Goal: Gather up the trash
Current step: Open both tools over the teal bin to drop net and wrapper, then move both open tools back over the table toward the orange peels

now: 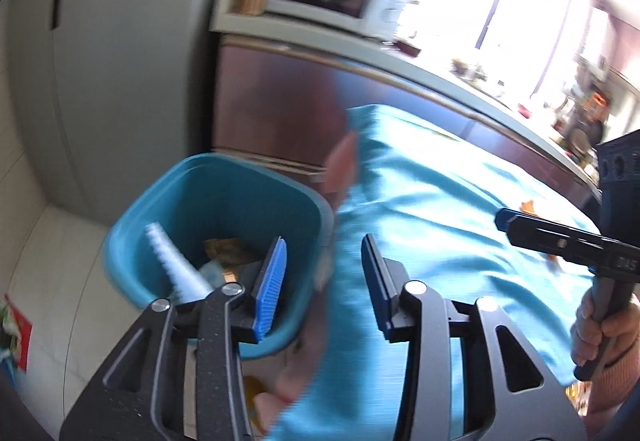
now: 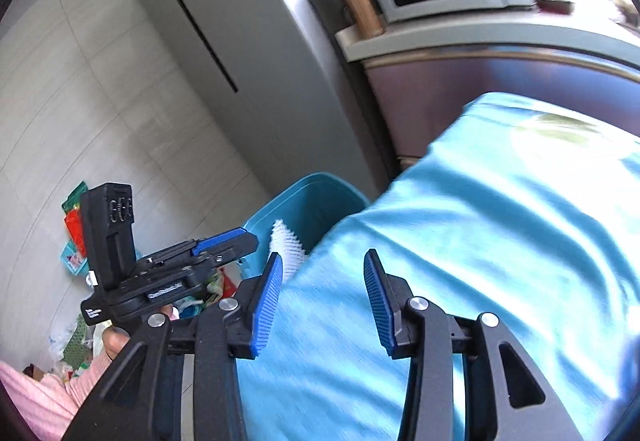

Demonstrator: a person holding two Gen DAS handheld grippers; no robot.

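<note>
Trash already sits in the teal plastic bin [image 1: 224, 209] beside the cloth-covered surface [image 1: 440, 201]: a ribbed white piece [image 1: 176, 261] and crumpled brownish wrappers [image 1: 226, 251]. Your left hand-held gripper [image 1: 324, 281] hangs over the bin's rim, partly open and empty, probably because it sits where things drop in. Your right hand-held gripper [image 2: 322, 297] is likewise partly open and empty above the smooth turquoise cloth. An orange scrap [image 1: 530, 206] remains there.

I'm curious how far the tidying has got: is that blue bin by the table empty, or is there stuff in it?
Not empty. The blue bin holds a ribbed white plastic piece and some brownish scraps near its bottom; most of its depth is unfilled.
</note>
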